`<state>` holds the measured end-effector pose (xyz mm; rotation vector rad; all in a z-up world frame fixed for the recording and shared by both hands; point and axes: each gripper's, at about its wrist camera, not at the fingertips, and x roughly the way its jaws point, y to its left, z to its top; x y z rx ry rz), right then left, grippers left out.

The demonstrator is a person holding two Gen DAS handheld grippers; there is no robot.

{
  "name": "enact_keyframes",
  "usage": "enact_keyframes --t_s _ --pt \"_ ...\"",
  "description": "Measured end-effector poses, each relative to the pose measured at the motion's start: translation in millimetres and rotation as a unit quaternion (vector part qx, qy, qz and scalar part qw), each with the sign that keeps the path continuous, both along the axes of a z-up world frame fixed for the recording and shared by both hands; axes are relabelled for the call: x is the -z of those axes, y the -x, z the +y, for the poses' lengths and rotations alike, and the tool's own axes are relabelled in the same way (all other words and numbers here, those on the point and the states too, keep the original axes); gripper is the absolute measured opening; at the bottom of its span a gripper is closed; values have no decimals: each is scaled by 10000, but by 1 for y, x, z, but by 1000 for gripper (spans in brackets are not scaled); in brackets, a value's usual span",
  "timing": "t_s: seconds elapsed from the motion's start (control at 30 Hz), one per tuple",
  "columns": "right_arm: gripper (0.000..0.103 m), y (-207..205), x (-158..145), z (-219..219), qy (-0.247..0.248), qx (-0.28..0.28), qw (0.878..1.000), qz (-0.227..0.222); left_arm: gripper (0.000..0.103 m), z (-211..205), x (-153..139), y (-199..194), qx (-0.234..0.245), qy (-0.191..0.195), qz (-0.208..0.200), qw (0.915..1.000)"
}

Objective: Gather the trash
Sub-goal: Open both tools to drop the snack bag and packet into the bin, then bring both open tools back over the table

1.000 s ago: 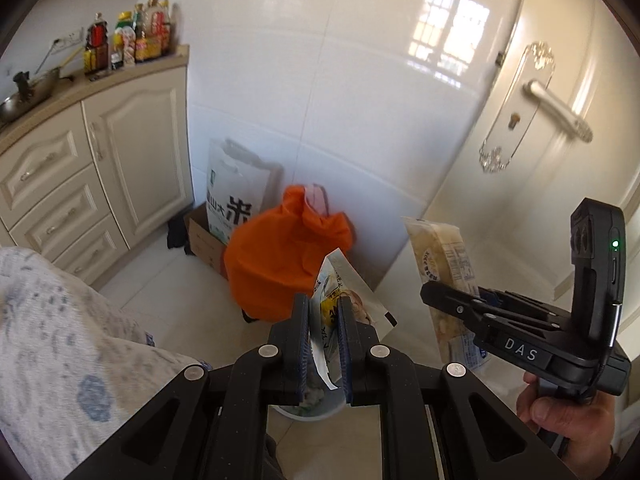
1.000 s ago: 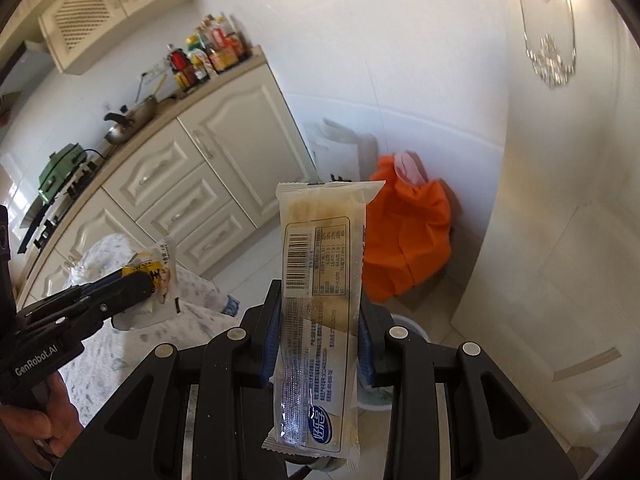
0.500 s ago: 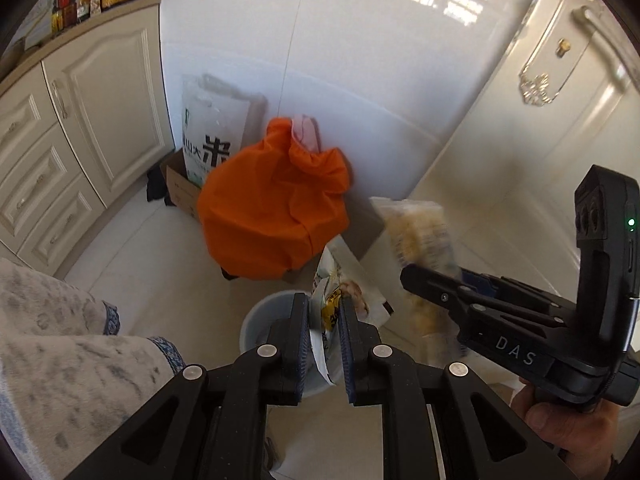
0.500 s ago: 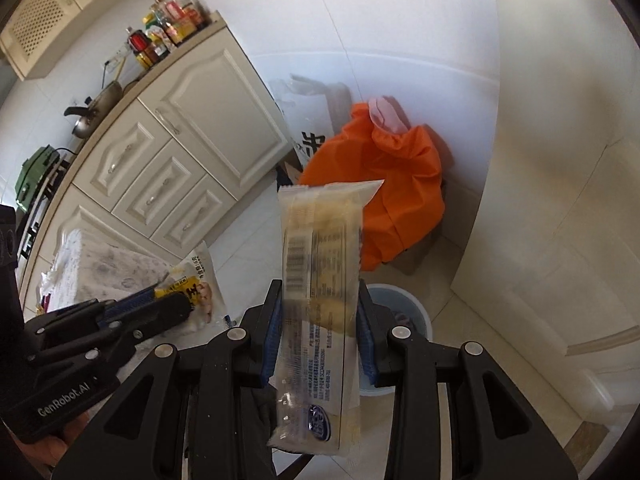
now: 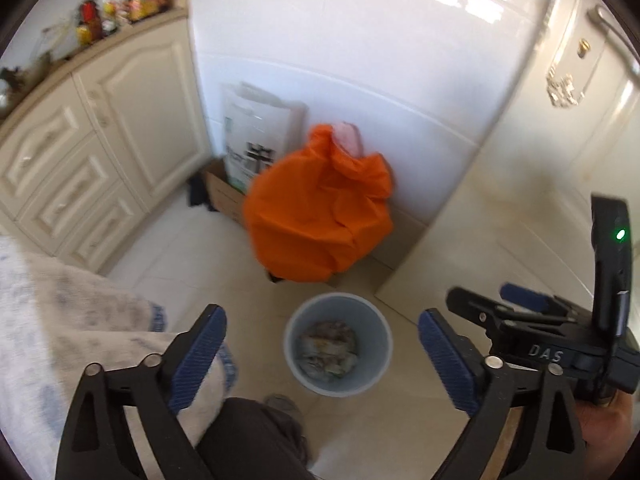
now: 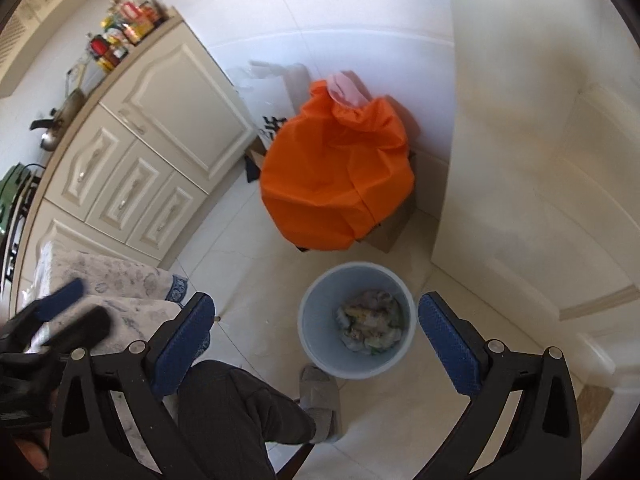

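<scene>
Crumpled wrappers (image 6: 370,326) lie at the bottom of the round pale-blue plastic bin (image 6: 320,344) on the tiled floor, orange fabric bag (image 6: 336,184) at its 12 o'clock, grey slipper (image 6: 320,394) touching its 6 o'clock side. Left gripper (image 5: 322,354) and right gripper (image 6: 316,344) both hang over the bin, jaws just sprung wide, nothing between them. Drop step looks done; next move likely calls for lifting away to find more trash. Cream cabinets (image 6: 132,168) at 10 o'clock
</scene>
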<state>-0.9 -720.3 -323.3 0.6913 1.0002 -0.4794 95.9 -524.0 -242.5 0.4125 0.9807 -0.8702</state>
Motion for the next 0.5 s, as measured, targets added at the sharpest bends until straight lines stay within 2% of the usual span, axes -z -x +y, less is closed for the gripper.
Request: enact_keyframes --t_s 0.17,0.37,0.5 --pt "103 -1 -15 12 117 -44 9999 -59 98 22 -33 10 -143 391 -232 9989" --pt "103 -11 -49 36 343 -174 9988 -293 101 66 -68 17 -369 890 -461 9943" --pt "103 -17 -74 53 474 -200 9973 -521 102 103 -85 21 -509 1079 -634 9908"
